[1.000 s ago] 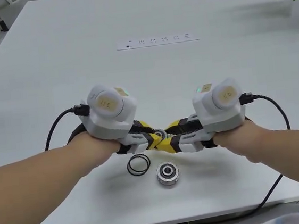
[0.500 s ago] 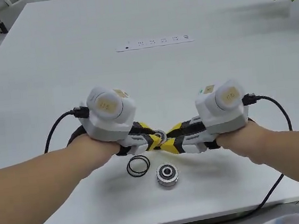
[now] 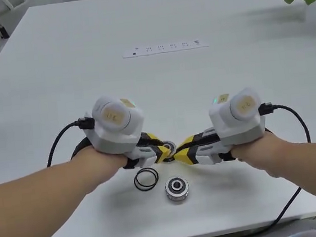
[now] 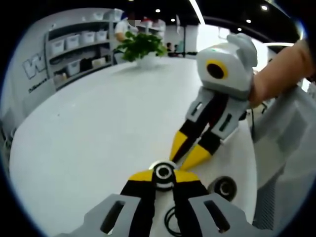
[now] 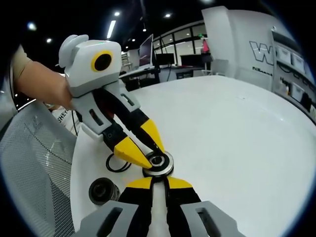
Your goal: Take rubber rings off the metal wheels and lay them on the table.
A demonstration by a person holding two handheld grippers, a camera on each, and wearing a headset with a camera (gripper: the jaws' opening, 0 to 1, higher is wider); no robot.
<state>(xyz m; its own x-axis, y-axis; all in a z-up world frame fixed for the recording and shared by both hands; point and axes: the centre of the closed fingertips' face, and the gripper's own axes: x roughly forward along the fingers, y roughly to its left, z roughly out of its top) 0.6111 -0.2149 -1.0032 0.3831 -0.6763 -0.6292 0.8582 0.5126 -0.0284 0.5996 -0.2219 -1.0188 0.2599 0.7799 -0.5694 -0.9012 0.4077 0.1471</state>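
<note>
Left gripper point(image 4: 164, 174), right gripper point(image 5: 158, 182) at wheel point(image 5: 159, 162), near front edge, table point(image 3: 153, 17) open beyond

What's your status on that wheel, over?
Left hand-held gripper shut on metal wheel. Right hand-held gripper shut, tips at its rim. Two rubber rings and second wheel on table below.

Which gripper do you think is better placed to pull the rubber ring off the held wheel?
Likely the right gripper: its closed tips sit at the metal wheel, which the left gripper clamps.
</note>
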